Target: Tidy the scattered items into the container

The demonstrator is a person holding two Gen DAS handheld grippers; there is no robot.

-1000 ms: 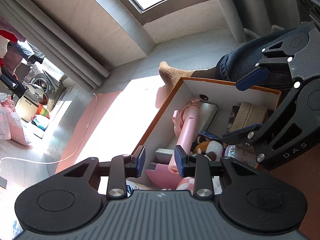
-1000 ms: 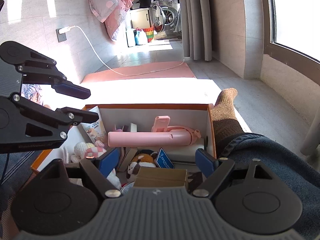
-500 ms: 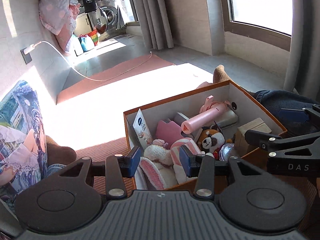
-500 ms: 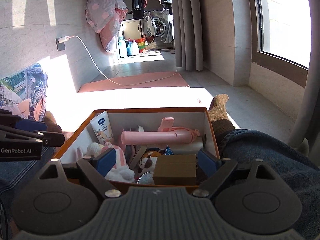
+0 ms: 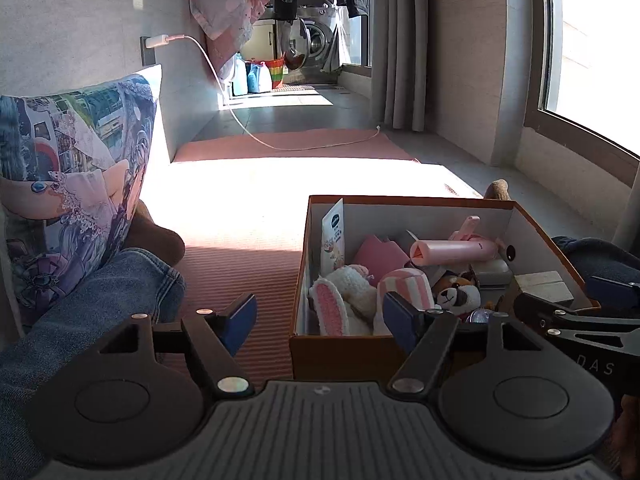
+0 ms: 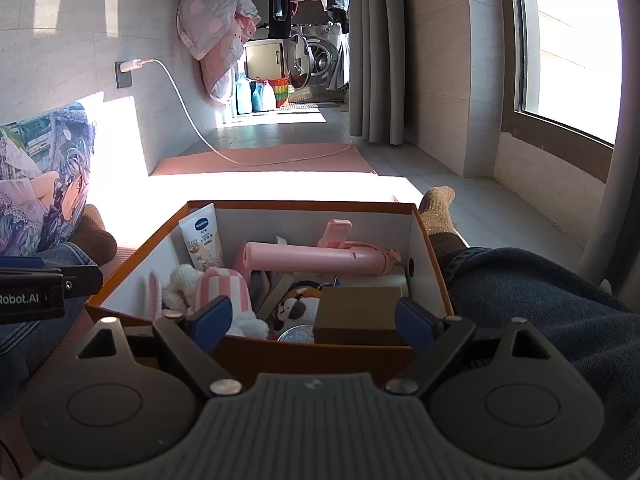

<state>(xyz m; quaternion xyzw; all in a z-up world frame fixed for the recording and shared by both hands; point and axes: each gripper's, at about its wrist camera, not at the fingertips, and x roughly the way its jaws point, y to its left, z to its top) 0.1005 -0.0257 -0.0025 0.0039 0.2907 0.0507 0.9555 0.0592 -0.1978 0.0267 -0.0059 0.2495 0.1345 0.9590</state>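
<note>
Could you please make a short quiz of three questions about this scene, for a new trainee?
1. True or false: the pink tube lies across the inside of the box.
2. Which stands against the box's far left corner? A) lotion tube B) brown carton C) dog plush
3. Fill in: neither the left gripper nor the right gripper holds ____.

Key: 1 true; 2 A; 3 anything. The left gripper's jaws are opening with nothing between them.
</note>
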